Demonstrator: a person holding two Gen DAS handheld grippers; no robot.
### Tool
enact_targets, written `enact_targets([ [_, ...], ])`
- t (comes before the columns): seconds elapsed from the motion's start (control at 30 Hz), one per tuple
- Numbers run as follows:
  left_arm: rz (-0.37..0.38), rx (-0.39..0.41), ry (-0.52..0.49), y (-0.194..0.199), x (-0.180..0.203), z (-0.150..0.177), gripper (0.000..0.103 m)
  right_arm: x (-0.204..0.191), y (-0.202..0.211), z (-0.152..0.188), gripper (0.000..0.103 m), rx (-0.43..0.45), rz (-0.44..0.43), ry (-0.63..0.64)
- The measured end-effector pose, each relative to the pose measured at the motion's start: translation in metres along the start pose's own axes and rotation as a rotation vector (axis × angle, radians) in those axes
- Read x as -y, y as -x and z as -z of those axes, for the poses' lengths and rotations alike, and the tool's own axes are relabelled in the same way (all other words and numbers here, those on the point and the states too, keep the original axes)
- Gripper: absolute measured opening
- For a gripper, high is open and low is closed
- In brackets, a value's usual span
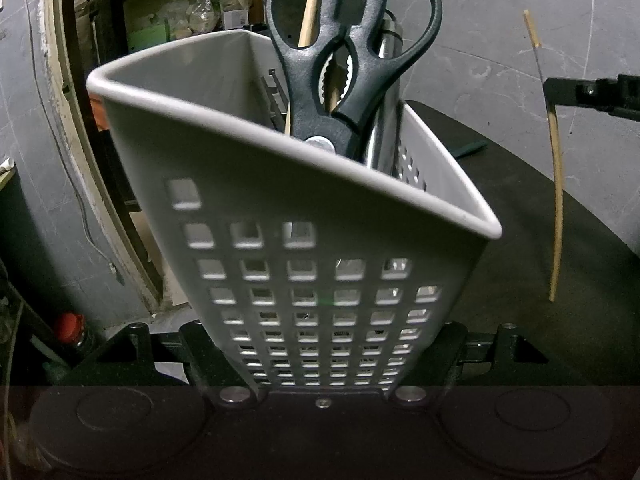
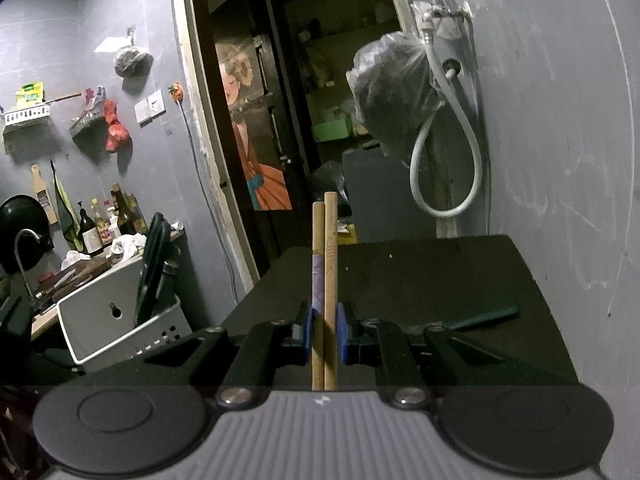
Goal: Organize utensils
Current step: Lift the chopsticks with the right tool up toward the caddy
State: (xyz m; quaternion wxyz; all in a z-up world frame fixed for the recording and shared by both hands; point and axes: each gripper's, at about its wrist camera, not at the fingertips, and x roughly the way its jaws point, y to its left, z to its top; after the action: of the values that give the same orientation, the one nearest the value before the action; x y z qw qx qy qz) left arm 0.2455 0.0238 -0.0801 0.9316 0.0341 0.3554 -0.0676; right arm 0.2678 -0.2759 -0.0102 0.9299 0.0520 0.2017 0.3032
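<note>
My left gripper (image 1: 324,344) is shut on a white perforated utensil holder (image 1: 280,208), one finger against each lower side, and the holder tilts. Black-handled scissors (image 1: 344,64) stand in it, handles up, beside wooden sticks (image 1: 310,12) and a metal utensil (image 1: 386,120). My right gripper (image 2: 324,328) is shut on a pair of wooden chopsticks (image 2: 326,264), which point forward between the blue pads (image 2: 343,330). In the left wrist view the same chopsticks (image 1: 557,184) hang upright at the right, apart from the holder, with the right gripper (image 1: 592,94) beside them. The holder (image 2: 120,320) sits low at the left of the right wrist view.
A dark table (image 2: 440,276) lies ahead, with a flat green object (image 2: 484,318) on its right part. A grey wall rises to the right, bearing a white hose (image 2: 444,168). A doorway opens behind the table. At far left, a cluttered counter holds bottles (image 2: 100,224).
</note>
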Motion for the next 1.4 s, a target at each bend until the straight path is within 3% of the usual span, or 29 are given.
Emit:
enact_targets([
  [0.3, 0.000, 0.001, 0.001, 0.000, 0.001, 0.000, 0.076, -0.009, 0.011, -0.016, 0.015, 0.066, -0.010, 0.029],
  [0.53, 0.003, 0.003, 0.003, 0.001, 0.000, 0.000, 0.076, -0.026, 0.024, -0.055, 0.015, 0.145, -0.041, 0.097],
  [0.77, 0.003, 0.007, 0.004, 0.002, -0.002, 0.000, 0.077, -0.055, 0.038, -0.112, 0.015, 0.267, -0.192, 0.148],
  [1.0, 0.001, 0.009, 0.006, 0.002, 0.000, 0.000, 0.077, -0.086, 0.037, -0.145, 0.015, 0.343, -0.367, 0.173],
  [1.17, 0.001, 0.009, 0.007, 0.003, 0.000, 0.000, 0.077, -0.106, 0.022, -0.148, 0.015, 0.330, -0.438, 0.192],
  [1.4, 0.001, 0.010, 0.007, 0.003, 0.000, 0.000, 0.077, -0.117, -0.007, -0.125, 0.015, 0.238, -0.486, 0.149],
])
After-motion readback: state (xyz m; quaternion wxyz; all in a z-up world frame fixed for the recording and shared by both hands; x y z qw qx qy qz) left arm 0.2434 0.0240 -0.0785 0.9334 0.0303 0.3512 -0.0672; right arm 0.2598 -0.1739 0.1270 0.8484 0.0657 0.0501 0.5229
